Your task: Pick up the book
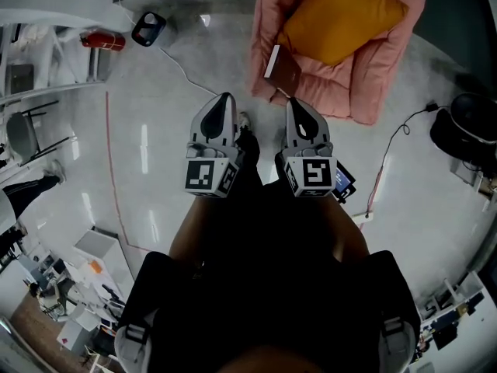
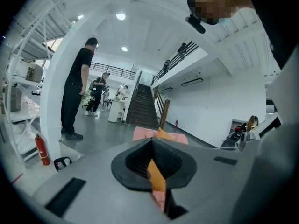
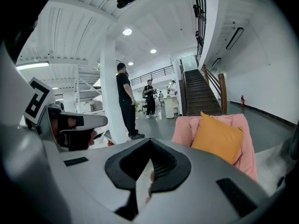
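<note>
A brown book (image 1: 281, 70) leans on the front left edge of a pink armchair (image 1: 373, 76) that holds an orange cushion (image 1: 342, 14). Both grippers are held side by side above the floor, short of the chair. The left gripper (image 1: 225, 98) points toward the chair's left front, its jaws shut and empty. Just below the book, the right gripper (image 1: 293, 102) is also shut and empty. The left gripper view shows the chair (image 2: 145, 133) over the closed jaws (image 2: 152, 141). In the right gripper view the cushion (image 3: 219, 136) lies right of the jaws (image 3: 149, 143); no book shows there.
A red fire extinguisher (image 1: 103, 41) and a black object (image 1: 147, 28) lie on the floor far left, with a white cable (image 1: 182, 72) running toward the chair. Cables (image 1: 380, 169) and a black item (image 1: 470, 130) sit at right. People (image 2: 74, 92) stand by a white column.
</note>
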`<state>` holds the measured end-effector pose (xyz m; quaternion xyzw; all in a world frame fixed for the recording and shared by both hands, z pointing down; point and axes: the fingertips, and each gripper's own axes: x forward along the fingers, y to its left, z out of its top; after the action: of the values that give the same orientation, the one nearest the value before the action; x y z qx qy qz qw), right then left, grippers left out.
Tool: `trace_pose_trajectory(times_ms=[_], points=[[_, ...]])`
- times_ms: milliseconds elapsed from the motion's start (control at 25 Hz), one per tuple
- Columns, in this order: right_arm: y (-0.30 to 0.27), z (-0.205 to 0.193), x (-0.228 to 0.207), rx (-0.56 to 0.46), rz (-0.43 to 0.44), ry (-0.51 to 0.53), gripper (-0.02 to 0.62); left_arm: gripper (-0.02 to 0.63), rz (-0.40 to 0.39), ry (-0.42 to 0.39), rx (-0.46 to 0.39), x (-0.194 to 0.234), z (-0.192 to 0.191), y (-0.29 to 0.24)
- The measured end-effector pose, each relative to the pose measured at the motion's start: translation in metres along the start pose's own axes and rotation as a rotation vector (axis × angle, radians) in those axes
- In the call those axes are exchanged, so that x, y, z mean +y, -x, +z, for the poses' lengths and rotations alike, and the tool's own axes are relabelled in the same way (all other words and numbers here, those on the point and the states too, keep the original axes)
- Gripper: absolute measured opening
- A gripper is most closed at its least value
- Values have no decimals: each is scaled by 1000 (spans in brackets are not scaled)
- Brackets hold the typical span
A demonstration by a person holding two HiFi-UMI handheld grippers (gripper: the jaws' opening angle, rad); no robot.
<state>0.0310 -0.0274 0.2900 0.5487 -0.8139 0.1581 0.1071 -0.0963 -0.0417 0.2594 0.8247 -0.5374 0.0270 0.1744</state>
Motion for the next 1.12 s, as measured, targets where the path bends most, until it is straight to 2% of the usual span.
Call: trace_pose_trajectory(times_ms=[200,520,720,1120], points=[[-29,-13,-4,36,-27,-10,2,8,-18,12,30,17,-13,-20],[-67,-56,-13,114,-78,-80,3,8,-49,50,79,38,-52,-47],[-85,-90,-16,165,-98,-95,3,8,-89,42,84,46,-76,-65],[-122,-168,-25,293,-125,-104,9,8,-102,101,132,71,-139,-96]])
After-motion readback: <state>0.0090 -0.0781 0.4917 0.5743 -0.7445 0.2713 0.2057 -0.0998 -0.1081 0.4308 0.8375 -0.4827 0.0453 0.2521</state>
